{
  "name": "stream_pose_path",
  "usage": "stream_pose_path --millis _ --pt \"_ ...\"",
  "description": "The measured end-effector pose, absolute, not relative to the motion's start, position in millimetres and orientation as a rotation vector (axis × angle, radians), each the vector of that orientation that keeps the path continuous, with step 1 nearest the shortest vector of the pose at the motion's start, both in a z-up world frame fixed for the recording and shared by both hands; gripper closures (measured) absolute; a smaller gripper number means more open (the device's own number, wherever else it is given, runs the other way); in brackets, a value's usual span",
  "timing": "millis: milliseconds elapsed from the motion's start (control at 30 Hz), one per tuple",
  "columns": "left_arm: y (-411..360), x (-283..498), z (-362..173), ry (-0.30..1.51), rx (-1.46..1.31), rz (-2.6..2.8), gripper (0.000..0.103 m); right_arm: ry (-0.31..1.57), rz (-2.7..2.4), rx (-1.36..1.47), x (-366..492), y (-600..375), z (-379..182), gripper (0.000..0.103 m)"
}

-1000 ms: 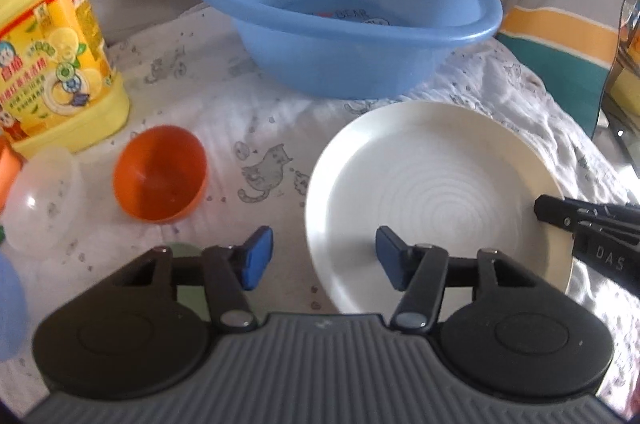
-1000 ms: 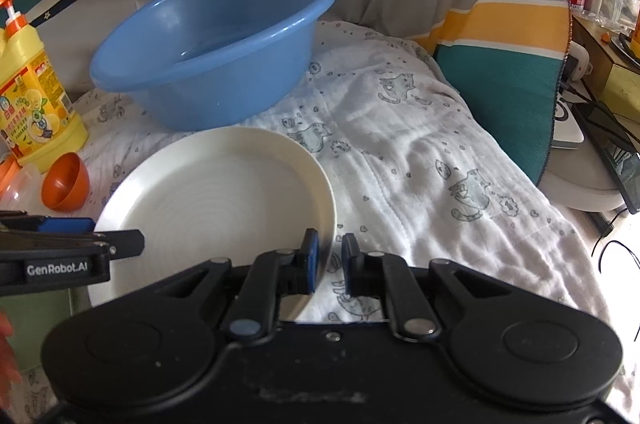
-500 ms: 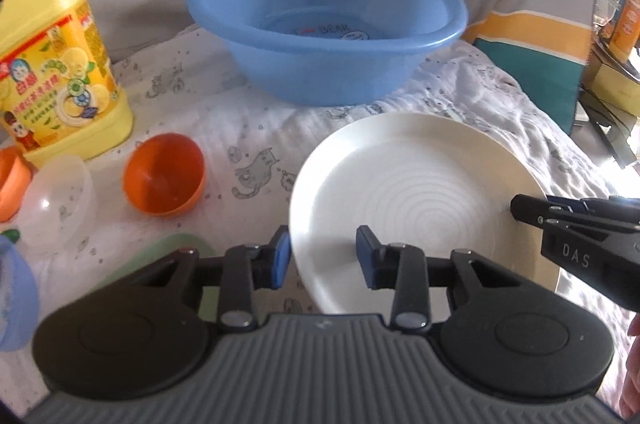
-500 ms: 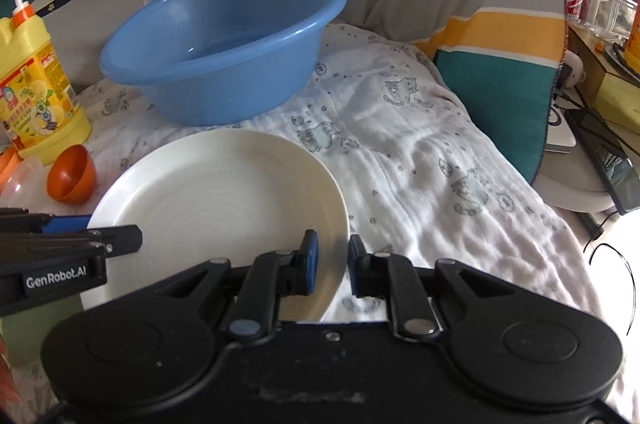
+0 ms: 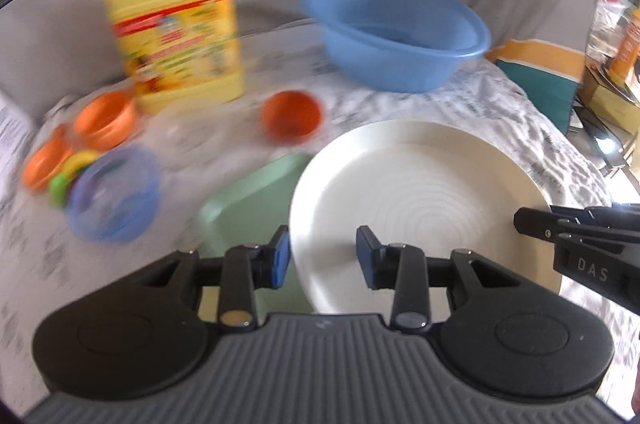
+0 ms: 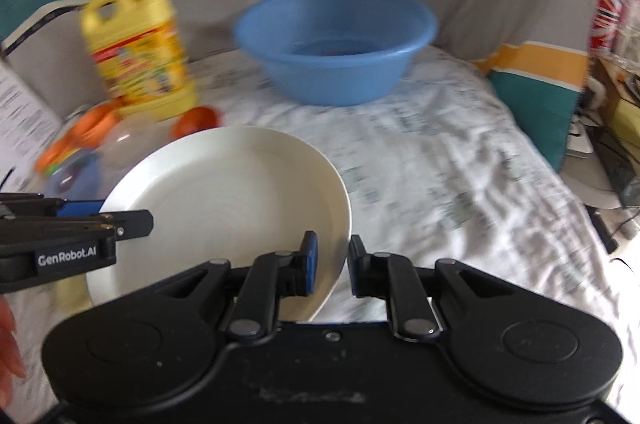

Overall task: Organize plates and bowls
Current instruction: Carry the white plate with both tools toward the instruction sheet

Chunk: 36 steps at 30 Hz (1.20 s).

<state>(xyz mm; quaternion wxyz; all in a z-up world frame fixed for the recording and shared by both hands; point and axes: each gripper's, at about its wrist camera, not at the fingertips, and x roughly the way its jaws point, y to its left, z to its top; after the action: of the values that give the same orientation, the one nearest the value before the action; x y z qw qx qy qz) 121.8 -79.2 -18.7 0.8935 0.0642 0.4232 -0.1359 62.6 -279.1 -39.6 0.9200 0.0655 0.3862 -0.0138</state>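
Note:
A large white plate (image 5: 416, 192) is held in the air between both grippers, and it also shows in the right wrist view (image 6: 224, 200). My left gripper (image 5: 323, 258) is shut on its left rim. My right gripper (image 6: 332, 262) is shut on its right rim. A pale green tray (image 5: 256, 200) lies below the plate. An orange bowl (image 5: 292, 118), more orange bowls (image 5: 104, 120) and a bluish clear bowl (image 5: 114, 192) sit on the cloth to the left.
A blue basin (image 5: 396, 28) stands at the back, also in the right wrist view (image 6: 336, 40). A yellow detergent jug (image 5: 176, 24) stands back left. White patterned cloth (image 6: 440, 164) covers the surface. Clutter lies off the right edge.
Both grippers have risen and pulled back with the plate, lifting it off the cloth. The green tray and the bowls on the left have come into view. The left gripper closed on the rim.

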Motion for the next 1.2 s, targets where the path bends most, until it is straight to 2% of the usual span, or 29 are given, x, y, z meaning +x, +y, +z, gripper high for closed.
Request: stream_pose_path --millis 533,833,1200 --pt "103 16 -2 0.881 -0.027 -0.031 0.068 0.852 0.27 0.002 -1 -110 -20 0.087" --pt "162 -19 -8 0.877 -0.098 0.034 0.068 0.872 0.357 -0.097 -24 -49 -17 0.087" --pt "198 -38 -32 0.899 -0.137 0.038 0.068 0.908 0.398 -0.152 -43 -16 -31 0.087"
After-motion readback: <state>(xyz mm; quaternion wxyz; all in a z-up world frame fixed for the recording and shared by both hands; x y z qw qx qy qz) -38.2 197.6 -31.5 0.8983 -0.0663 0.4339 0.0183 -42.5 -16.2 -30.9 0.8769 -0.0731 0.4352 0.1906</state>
